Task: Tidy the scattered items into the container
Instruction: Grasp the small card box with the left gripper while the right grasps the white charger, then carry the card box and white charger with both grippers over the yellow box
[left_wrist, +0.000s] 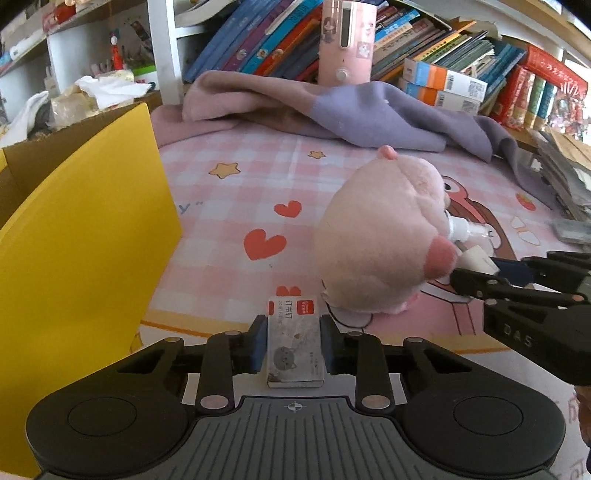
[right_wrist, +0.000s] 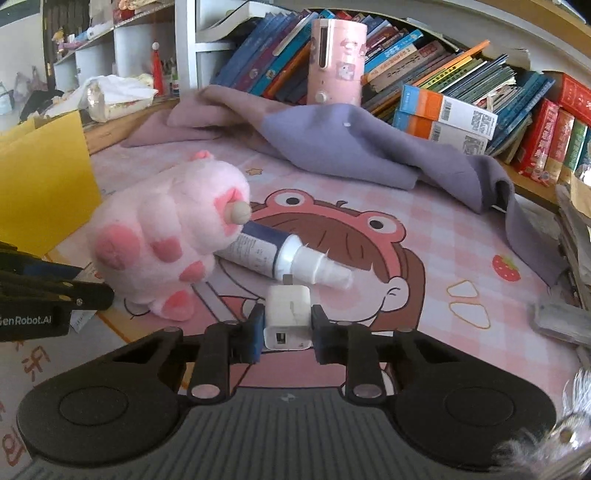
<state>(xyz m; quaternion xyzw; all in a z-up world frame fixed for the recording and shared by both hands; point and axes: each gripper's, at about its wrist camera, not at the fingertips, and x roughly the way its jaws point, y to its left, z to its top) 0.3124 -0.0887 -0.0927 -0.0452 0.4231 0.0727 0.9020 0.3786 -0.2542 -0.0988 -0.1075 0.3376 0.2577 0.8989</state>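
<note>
Pink checked cloth printed with hearts, stars and a cartoon girl covers the worktop (right_wrist: 443, 236), and the plush paw (right_wrist: 162, 236) lying on it serves as the landmark here. Beyond the paw a purple blanket (right_wrist: 354, 147) is heaped against a row of leaning books (right_wrist: 461, 70), with a pink cylinder (right_wrist: 338, 61) standing upright among them. To the left of the paw stands the yellow box (left_wrist: 85, 229), its flap raised and its brown cardboard inside just showing at the edge.

The paw itself is soft pink with darker pads, and a round wooden knob pokes from its side. Touching the paw on its right lies a spray bottle (right_wrist: 280, 254), tipped flat, its white nozzle pointing away from the paw.

In front of the paw, the left gripper (left_wrist: 293, 339) has its jaws closed on a small staple box (left_wrist: 294, 347), which sits squarely between the blue pads with its red-labelled end nearest the paw. In front of the bottle and to the right of the paw, the right gripper (right_wrist: 287, 325) clamps a white charger (right_wrist: 286, 317) between its jaws, USB port facing the camera, prongs towards the bottle.
</note>
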